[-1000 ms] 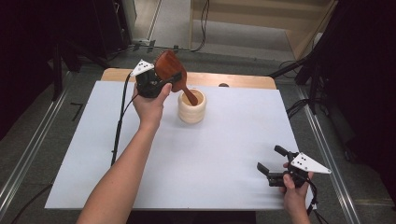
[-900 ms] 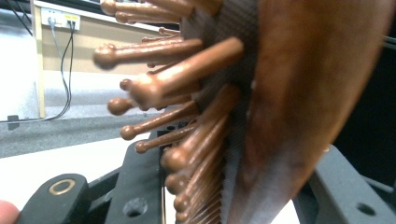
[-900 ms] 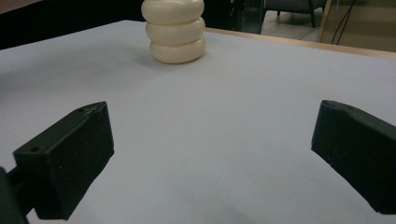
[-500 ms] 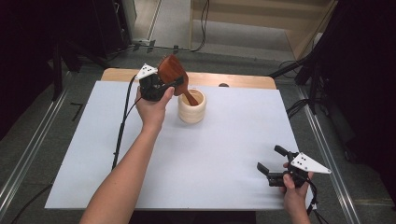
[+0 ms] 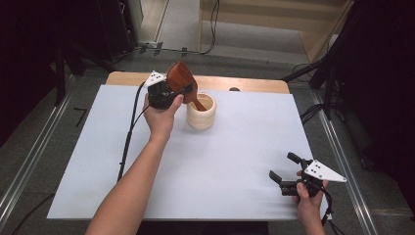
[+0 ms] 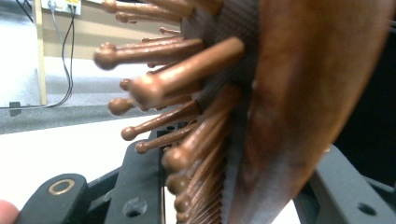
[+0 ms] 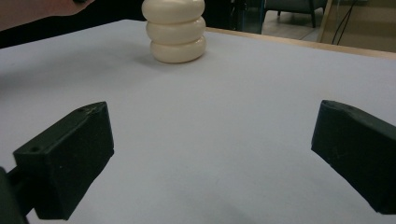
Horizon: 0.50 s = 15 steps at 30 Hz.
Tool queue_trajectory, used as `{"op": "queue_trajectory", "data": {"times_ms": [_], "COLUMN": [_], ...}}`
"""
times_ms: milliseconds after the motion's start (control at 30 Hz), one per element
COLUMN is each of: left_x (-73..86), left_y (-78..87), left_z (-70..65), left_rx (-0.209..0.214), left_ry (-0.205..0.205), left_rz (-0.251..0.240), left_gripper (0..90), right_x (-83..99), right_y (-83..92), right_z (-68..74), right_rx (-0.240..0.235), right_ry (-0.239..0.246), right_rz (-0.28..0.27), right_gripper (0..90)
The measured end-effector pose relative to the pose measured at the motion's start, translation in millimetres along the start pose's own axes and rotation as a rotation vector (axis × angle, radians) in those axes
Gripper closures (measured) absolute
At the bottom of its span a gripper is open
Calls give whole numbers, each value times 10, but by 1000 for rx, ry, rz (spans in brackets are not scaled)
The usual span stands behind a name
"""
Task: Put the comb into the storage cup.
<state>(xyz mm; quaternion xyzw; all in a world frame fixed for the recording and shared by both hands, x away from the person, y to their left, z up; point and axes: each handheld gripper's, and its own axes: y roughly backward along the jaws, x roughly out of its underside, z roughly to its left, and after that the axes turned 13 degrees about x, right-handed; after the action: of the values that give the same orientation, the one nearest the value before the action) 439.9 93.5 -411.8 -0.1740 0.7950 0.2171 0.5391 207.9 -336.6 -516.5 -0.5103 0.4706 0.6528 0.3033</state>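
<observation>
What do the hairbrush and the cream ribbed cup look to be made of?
The hairbrush looks like wood, stained reddish brown and polished: a soft sheen on the back, with matching ball-tipped pins set in a dark textured pad, maybe rubber. The cup is cream, matte and smooth, shaped as three rounded rings; it could be plastic, silicone or ceramic, and the look leaves that open.

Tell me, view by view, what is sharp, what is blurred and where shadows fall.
High view: evenly lit, the brown wooden hairbrush reasonably sharp. Left gripper view: the brush's round-tipped bristles sit too close and look soft. Right gripper view: the cream ribbed cup is fairly sharp with a faint shadow at its foot, while the black jaws blur.
</observation>
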Motion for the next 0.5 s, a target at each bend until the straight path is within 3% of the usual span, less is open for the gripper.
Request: {"op": "queue_trajectory", "data": {"times_ms": [500], "left_x": [126], "left_y": [-44], "left_z": [21], "left_rx": [-4], "left_ry": [15], "left_rz": [8], "left_gripper": [585], "right_x": [-1], "right_y": [-4], "right_z": [3], "right_rx": [4], "right_ry": [1], "right_rz": [3], "right_gripper": [0]}}
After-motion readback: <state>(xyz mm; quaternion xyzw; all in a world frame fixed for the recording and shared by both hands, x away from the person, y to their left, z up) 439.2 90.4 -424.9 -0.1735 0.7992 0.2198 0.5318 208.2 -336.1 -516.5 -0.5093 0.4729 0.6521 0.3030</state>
